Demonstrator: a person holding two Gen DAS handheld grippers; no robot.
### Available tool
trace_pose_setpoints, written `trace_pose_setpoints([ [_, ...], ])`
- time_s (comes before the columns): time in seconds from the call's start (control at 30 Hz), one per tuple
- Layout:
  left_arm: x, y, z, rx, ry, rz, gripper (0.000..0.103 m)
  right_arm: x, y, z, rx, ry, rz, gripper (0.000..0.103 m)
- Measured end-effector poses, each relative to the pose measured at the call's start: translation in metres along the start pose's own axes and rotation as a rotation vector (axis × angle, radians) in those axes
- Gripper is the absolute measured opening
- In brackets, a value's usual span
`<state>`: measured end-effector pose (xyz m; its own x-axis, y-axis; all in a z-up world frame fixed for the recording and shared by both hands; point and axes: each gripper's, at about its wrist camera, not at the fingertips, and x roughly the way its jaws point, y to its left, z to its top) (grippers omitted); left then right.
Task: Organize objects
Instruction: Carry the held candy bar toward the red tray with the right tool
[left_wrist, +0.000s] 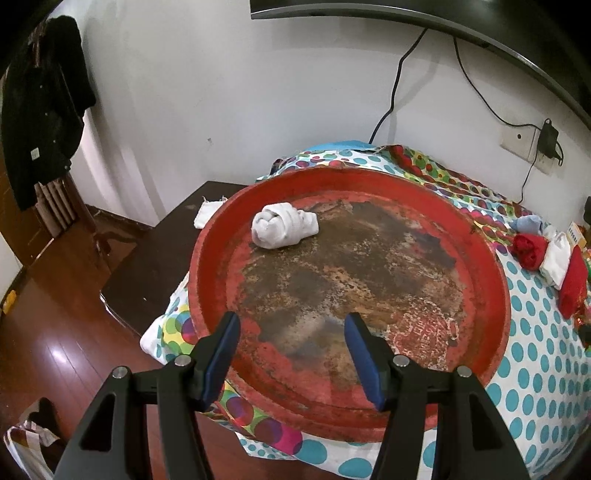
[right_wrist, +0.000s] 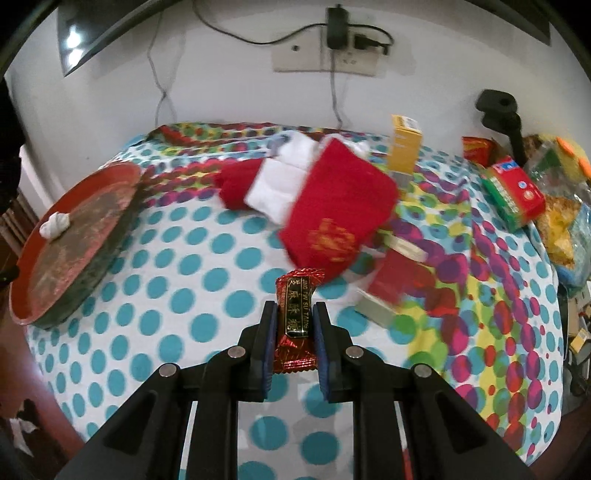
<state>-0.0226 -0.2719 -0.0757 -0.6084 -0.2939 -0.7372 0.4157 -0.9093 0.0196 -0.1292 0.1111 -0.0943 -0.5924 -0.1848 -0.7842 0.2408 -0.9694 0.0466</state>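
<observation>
in your left wrist view, your left gripper (left_wrist: 291, 347) holds its jaws wide apart with nothing between them, hanging over the near rim of the worn red tray (left_wrist: 491, 280), and the rolled white sock (left_wrist: 283, 227) lies on the tray well ahead of the jaws, a little to the left. in your right wrist view, your right gripper (right_wrist: 294, 314) has its jaws clamped on a red foil candy (right_wrist: 297, 317) above the dotted cloth (right_wrist: 207, 280), with the red pouch (right_wrist: 338, 206) just ahead and the tray far off to the left.

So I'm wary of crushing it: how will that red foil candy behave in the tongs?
The candy probably weighs little. Its crinkly foil looks slippery. The right tongs pinch its narrow middle, so it might twist.
</observation>
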Motion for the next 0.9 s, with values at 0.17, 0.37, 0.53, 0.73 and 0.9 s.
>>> trace_pose_setpoints([
  [0.17,0.001,0.002,0.0,-0.015,0.011,-0.016,0.06,0.001,0.004,-0.008,-0.008,0.018,0.002,0.018],
  [0.37,0.004,0.0,-0.001,-0.022,0.027,-0.03,0.06,0.014,-0.006,-0.018,-0.021,0.055,-0.032,0.018],
  [0.53,0.006,-0.002,-0.001,-0.006,0.029,-0.021,0.06,0.022,-0.001,-0.016,-0.051,0.068,-0.038,0.022],
  [0.73,0.005,-0.002,-0.001,0.001,0.026,-0.01,0.06,0.027,0.007,-0.015,-0.071,0.07,-0.062,0.019],
  [0.9,0.006,0.003,0.0,-0.016,0.031,-0.014,0.06,0.021,0.026,-0.013,-0.08,0.05,-0.029,0.018],
])
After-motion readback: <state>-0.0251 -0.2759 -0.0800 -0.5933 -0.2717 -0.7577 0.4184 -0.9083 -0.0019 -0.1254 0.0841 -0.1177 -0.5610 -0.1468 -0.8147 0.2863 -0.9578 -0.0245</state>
